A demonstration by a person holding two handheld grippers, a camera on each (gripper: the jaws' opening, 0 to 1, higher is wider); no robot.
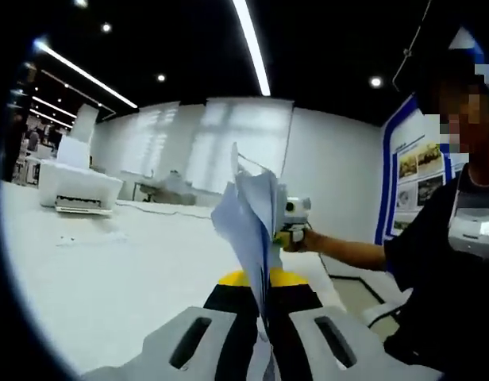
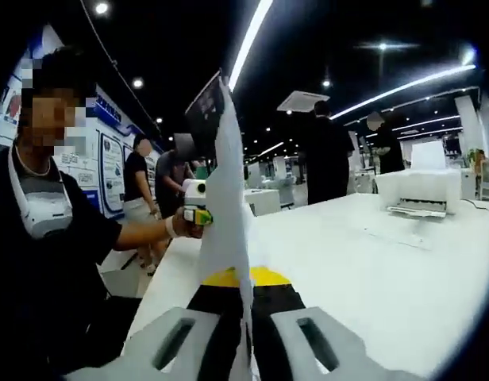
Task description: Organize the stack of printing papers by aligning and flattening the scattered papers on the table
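A stack of white printing papers stands on edge above the white table, its sheets fanned slightly at the top. My left gripper is shut on its near edge. My right gripper grips the far edge, held by a person's hand. In the right gripper view the same paper stack rises edge-on between the jaws of my right gripper, which is shut on it. My left gripper holds the opposite edge.
A white printer sits at the back of the table, also seen as the printer in the right gripper view. The person holding the grippers stands at the table's edge. Several people stand behind.
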